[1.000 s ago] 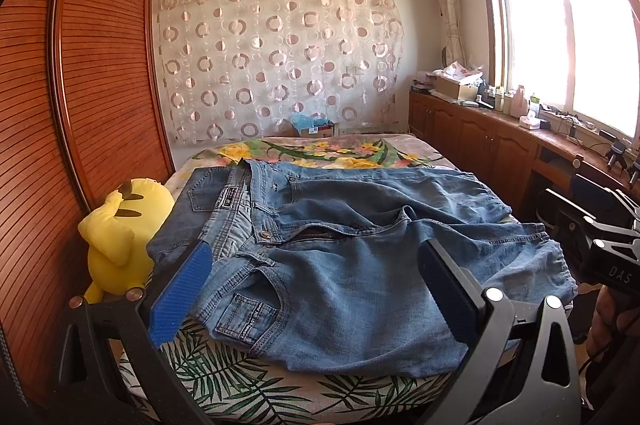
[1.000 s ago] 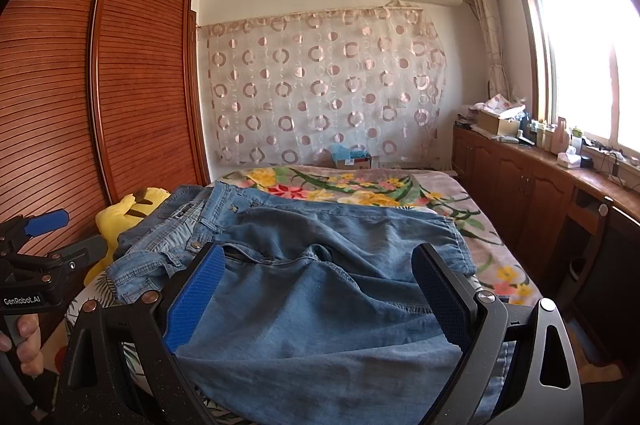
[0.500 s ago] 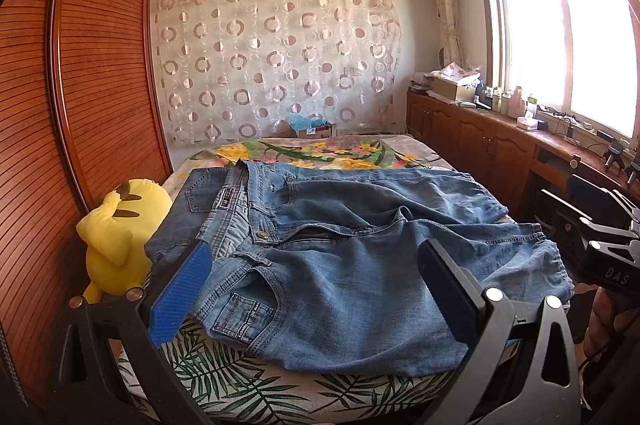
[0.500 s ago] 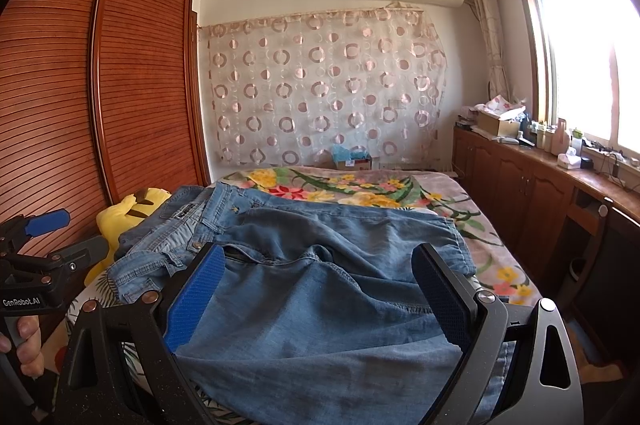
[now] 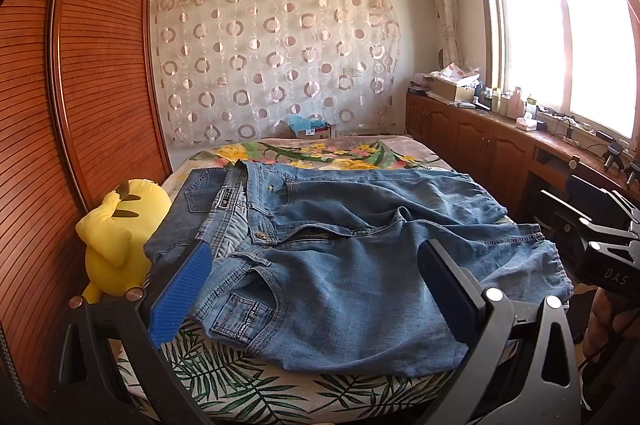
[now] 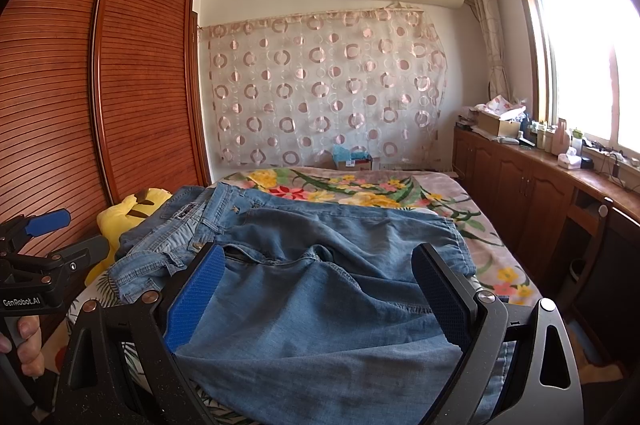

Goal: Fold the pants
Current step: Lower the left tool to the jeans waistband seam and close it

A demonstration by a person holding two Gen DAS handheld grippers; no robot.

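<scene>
Blue denim pants (image 5: 344,253) lie spread across the near part of the bed, waistband to the left, legs running right. They also show in the right wrist view (image 6: 320,289). My left gripper (image 5: 312,285) is open and empty, held above the near edge by the waist and pocket. My right gripper (image 6: 316,289) is open and empty, held over the leg end. Each gripper shows at the edge of the other's view: the right one (image 5: 600,249) and the left one (image 6: 36,257).
The bed (image 5: 320,153) has a flowered cover and a leaf-print sheet (image 5: 240,381) at the near edge. A yellow plush toy (image 5: 116,237) sits between bed and wooden wardrobe (image 5: 80,105). Wooden cabinets (image 5: 480,141) with clutter run along the right under the window.
The left wrist view has drawn back slightly and risen, showing more of the leaf-print sheet. The right gripper has barely moved. Both stay open.
</scene>
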